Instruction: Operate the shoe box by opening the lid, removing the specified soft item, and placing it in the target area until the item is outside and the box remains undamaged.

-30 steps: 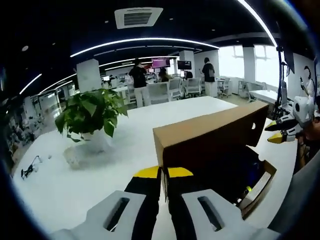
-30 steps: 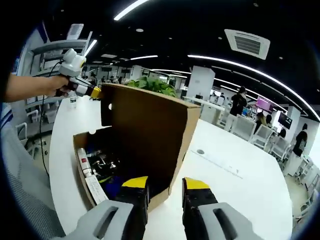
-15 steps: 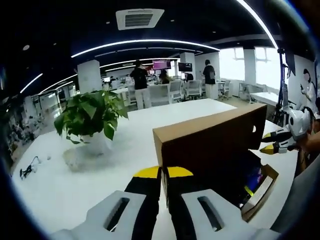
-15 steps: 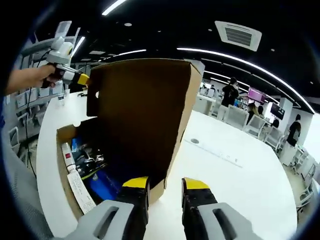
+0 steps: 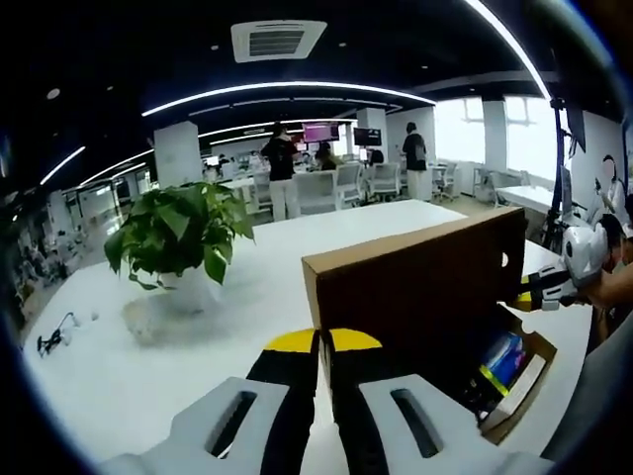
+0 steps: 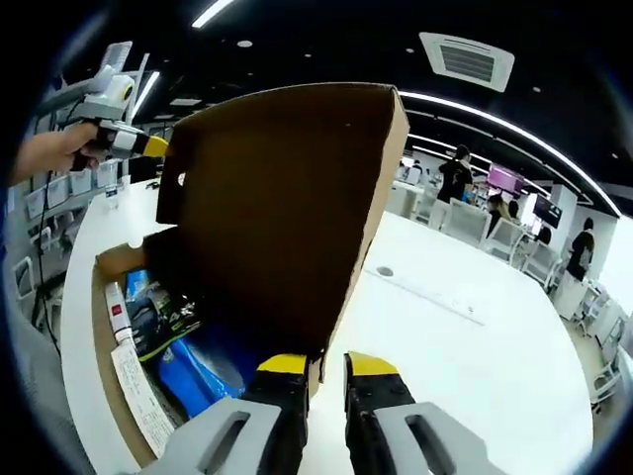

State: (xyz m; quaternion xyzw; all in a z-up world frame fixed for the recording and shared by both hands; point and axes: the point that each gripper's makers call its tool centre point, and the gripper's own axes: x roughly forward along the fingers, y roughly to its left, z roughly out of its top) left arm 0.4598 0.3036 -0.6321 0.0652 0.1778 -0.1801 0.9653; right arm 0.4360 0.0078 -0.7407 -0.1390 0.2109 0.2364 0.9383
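Note:
The brown shoe box (image 5: pixel 519 381) (image 6: pixel 109 371) lies open on the white table, its lid (image 5: pixel 415 287) (image 6: pixel 287 208) raised almost upright. My left gripper (image 5: pixel 324 342) (image 6: pixel 148 145) is shut on one end of the lid's edge. My right gripper (image 6: pixel 326 364) (image 5: pixel 524 295) straddles the lid's other end, jaws narrowed with a small gap still showing. Inside the box lie a blue soft item (image 6: pixel 203 364) (image 5: pixel 504 351), a black printed item (image 6: pixel 163 312) and a white paper strip (image 6: pixel 134 396).
A potted green plant (image 5: pixel 178 233) stands on the table (image 5: pixel 148 376) left of the box. A small dark object (image 5: pixel 54 334) lies near the table's left edge. Beyond the lid, bare white table (image 6: pixel 465 366) spreads out. People and desks stand far behind.
The lid has swung further up. My right gripper has moved in to the lid's end and its jaws have narrowed around it. The left gripper keeps its hold.

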